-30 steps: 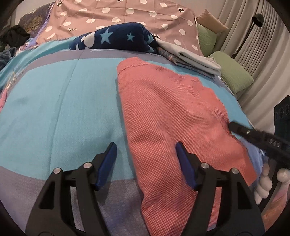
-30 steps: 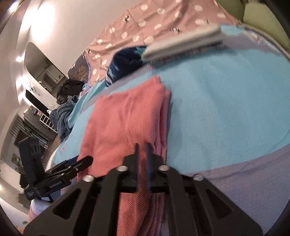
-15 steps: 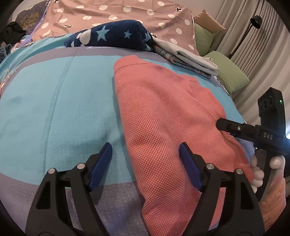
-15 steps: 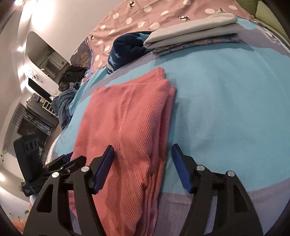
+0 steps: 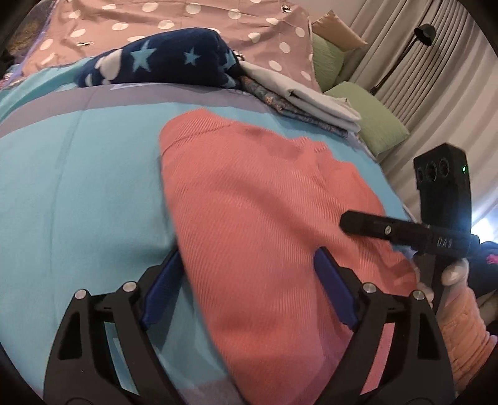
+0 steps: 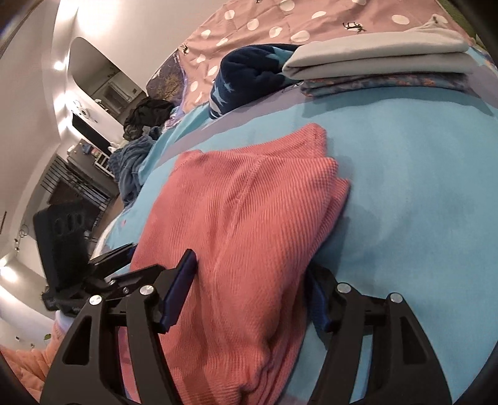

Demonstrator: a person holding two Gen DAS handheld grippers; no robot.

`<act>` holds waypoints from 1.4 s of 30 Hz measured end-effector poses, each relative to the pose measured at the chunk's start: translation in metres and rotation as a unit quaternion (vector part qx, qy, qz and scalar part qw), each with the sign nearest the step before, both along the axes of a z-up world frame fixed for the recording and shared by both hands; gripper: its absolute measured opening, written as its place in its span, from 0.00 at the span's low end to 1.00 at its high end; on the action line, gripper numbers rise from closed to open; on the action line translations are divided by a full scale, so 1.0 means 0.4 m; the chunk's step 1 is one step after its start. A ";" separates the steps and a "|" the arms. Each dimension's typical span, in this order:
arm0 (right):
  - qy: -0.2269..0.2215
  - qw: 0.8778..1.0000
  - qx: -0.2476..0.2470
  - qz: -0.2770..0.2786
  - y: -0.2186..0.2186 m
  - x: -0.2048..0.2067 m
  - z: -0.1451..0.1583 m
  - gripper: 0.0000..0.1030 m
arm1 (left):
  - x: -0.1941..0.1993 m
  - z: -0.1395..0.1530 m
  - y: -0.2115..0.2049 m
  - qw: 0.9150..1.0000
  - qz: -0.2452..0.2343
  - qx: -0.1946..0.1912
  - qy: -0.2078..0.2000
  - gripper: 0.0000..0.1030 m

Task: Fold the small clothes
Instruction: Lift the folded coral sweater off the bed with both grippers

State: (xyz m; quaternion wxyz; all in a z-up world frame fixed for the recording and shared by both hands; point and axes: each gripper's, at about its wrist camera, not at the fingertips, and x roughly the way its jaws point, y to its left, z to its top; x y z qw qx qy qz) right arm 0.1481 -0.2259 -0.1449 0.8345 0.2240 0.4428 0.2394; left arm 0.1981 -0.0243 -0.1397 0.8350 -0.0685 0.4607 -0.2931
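Observation:
A coral-pink waffle-knit garment (image 5: 258, 212) lies folded lengthwise on the turquoise blanket (image 5: 77, 187); it also shows in the right wrist view (image 6: 249, 218). My left gripper (image 5: 249, 264) is open, its blue-padded jaws straddling the garment's near left edge. My right gripper (image 6: 252, 268) is open, its jaws straddling the garment's near right edge, the right pad partly hidden by cloth. The right gripper shows from the side in the left wrist view (image 5: 389, 229). The left gripper shows at the left of the right wrist view (image 6: 109, 264).
At the back of the bed lie a navy star-patterned blanket (image 5: 162, 62), a stack of folded grey and patterned cloths (image 5: 305, 99), a pink dotted cover (image 5: 186, 18) and green pillows (image 5: 367, 124). Dark and blue clothes (image 6: 140, 137) are heaped at the far left side.
My right gripper opened from shut and both grippers have moved forward, so their jaws now straddle the garment's near edges. The garment lies as before.

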 end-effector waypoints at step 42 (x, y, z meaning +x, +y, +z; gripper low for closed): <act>-0.133 0.971 -0.175 -0.094 0.101 -0.168 0.235 0.25 | -0.131 0.224 -0.065 0.992 -0.024 0.038 -0.121 0.26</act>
